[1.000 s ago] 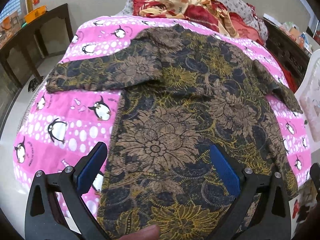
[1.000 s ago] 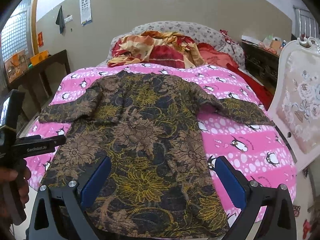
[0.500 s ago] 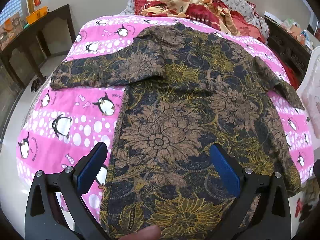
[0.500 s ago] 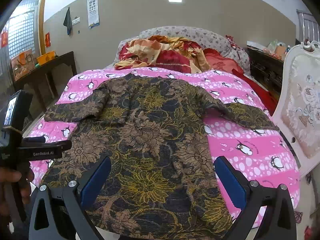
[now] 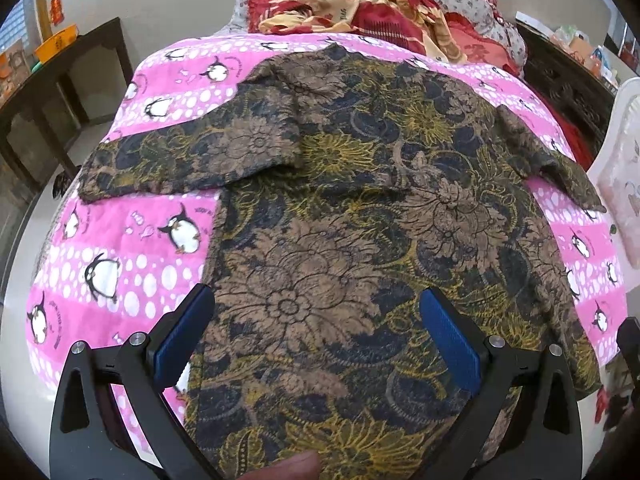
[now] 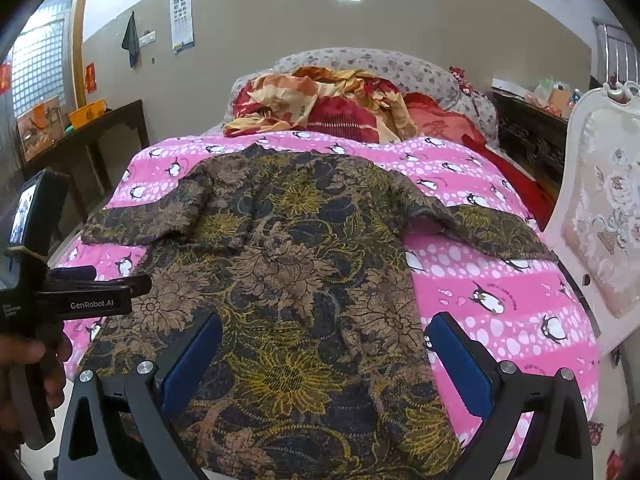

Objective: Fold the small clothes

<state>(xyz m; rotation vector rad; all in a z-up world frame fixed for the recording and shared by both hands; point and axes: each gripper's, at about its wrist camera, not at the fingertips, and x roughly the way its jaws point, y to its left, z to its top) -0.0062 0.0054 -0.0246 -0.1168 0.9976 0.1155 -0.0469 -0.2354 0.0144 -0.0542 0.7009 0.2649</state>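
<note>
A flowery shirt (image 6: pixel 288 280) lies flat on the pink penguin bed (image 6: pixel 500 292) (pillows (image 6: pixel 384 68) piled behind). Both the left gripper (image 5: pixel 316 336) and right gripper (image 6: pixel 324 356) hang wide apart, holding nothing.

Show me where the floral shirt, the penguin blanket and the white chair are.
floral shirt (image 6: pixel 288 280), right wrist view, middle of its body.
penguin blanket (image 6: pixel 500 320), right wrist view, bare pink part right of the shirt.
white chair (image 6: pixel 608 216), right wrist view, its padded backrest.
</note>
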